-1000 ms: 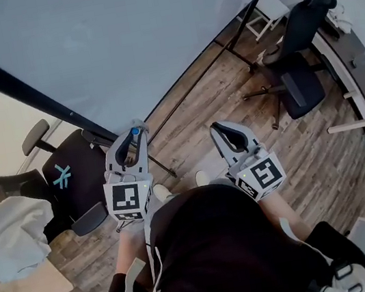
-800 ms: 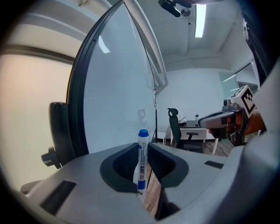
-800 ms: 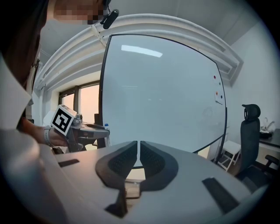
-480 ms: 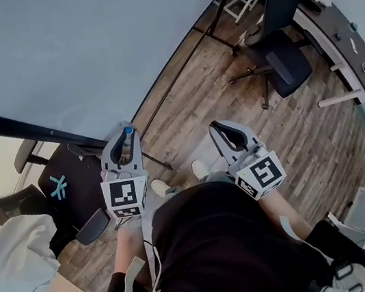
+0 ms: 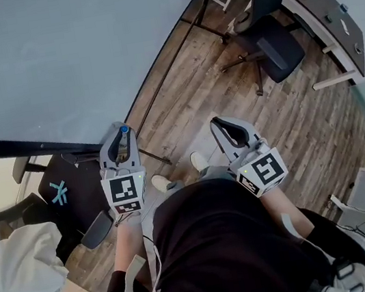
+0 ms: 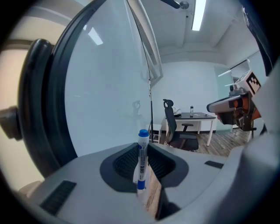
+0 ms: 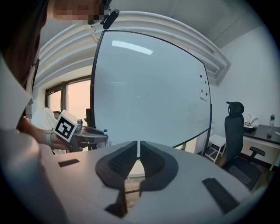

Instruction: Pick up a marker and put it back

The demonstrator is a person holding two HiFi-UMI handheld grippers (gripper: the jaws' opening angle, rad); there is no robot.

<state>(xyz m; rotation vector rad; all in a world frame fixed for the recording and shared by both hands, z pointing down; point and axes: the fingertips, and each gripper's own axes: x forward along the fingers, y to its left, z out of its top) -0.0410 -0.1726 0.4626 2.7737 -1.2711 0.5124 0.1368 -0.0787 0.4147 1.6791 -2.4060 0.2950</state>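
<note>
Left gripper (image 5: 123, 132) held forward at waist, clamped on marker (image 6: 141, 162) standing upright between its jaws. Right gripper (image 5: 224, 128) alongside, jaws together, empty.

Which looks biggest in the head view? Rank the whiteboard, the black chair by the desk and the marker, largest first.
1. Whiteboard, filling the upper left.
2. Chair.
3. Marker, only its blue tip showing from the left claw.
</note>
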